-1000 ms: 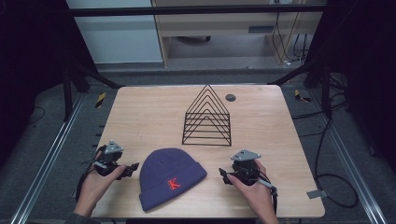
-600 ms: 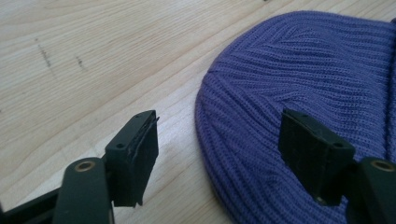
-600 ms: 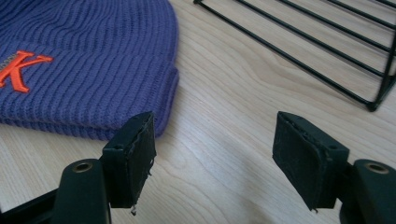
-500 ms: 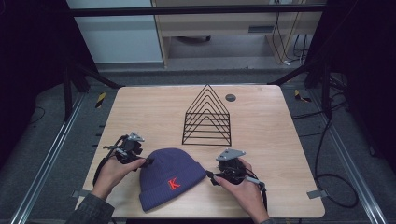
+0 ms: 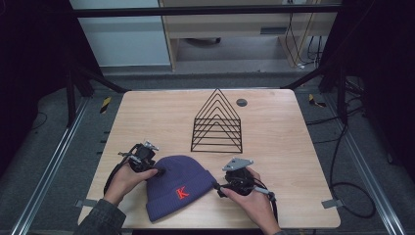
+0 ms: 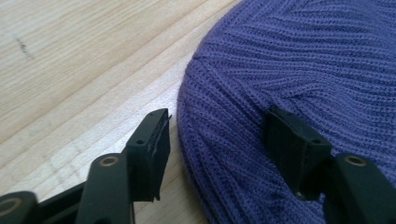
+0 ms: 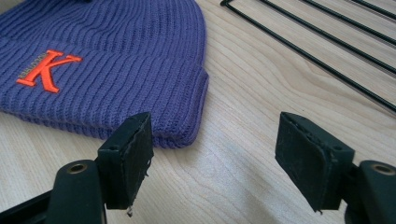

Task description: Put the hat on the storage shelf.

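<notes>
A purple knit beanie (image 5: 178,188) with an orange K lies flat near the table's front edge. My left gripper (image 5: 157,170) is at the hat's upper left rim. In the left gripper view one jaw rests over the knit (image 6: 303,56) and the other stands on the wood beside the rim, a gap still showing. The left gripper (image 6: 219,123) is open and its jaws have just been closing. My right gripper (image 5: 218,188) is low at the cuff's right corner. It is open (image 7: 215,123) and has just widened slightly, with bare wood between the jaws and the cuff (image 7: 116,56) just beyond.
A black wire rack (image 5: 218,122) of triangular frames stands mid-table behind the hat, and its bars (image 7: 327,51) lie close past my right gripper. A small dark disc (image 5: 242,102) sits at the back. Bare wooden table (image 5: 293,147) lies to the right.
My left hand has moved right to the beanie's rim and its jaws have narrowed around the edge. My right hand has shifted left toward the cuff corner.
</notes>
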{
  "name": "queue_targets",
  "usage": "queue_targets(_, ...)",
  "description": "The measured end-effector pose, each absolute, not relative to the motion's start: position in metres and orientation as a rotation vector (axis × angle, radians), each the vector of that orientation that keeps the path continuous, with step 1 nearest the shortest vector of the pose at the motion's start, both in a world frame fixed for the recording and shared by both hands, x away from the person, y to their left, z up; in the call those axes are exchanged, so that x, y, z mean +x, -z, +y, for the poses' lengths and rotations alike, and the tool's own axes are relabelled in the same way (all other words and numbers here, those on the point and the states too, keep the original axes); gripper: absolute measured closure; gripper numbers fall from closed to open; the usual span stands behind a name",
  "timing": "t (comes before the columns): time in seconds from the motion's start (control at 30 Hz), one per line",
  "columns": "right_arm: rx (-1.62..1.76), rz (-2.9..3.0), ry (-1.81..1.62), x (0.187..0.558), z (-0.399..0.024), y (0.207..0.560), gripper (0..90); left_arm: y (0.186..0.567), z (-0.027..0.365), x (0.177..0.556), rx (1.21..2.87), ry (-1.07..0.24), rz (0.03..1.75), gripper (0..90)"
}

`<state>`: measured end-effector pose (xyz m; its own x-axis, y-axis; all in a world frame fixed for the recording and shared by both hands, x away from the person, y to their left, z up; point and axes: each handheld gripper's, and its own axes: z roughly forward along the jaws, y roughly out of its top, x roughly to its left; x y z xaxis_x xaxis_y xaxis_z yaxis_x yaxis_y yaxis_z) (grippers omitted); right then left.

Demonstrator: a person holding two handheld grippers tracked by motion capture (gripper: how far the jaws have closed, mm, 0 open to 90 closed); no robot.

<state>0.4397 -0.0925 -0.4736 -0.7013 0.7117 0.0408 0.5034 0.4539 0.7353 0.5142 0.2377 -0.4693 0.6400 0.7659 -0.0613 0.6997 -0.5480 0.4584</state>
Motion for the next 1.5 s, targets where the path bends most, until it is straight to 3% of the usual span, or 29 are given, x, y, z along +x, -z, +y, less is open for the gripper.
queue_targets(0.43, 1.048, 2.415, -1.113, 0.439, -0.096, 0.472, 26.8, 0.470, 0.235, 0.515, 2.429, -0.151, 1.126, 65.8)
queue_targets(0.7, 1.054, 2.412, -1.122, 0.439, -0.096, 0.472, 25.6, 0.461, 0.232, 0.512, 2.452, -0.222, 1.052, 76.4)
queue_targets(0.9, 1.050, 2.403, -1.151, 0.438, -0.098, 0.470, 25.0, 0.448, 0.231, 0.502, 2.411, -0.278, 0.986, 78.9)
queue_targets(1.5, 1.059, 2.350, -1.187, 0.431, -0.107, 0.458, 19.5, 0.361, 0.210, 0.472, 2.377, -0.492, 0.700, 80.1)
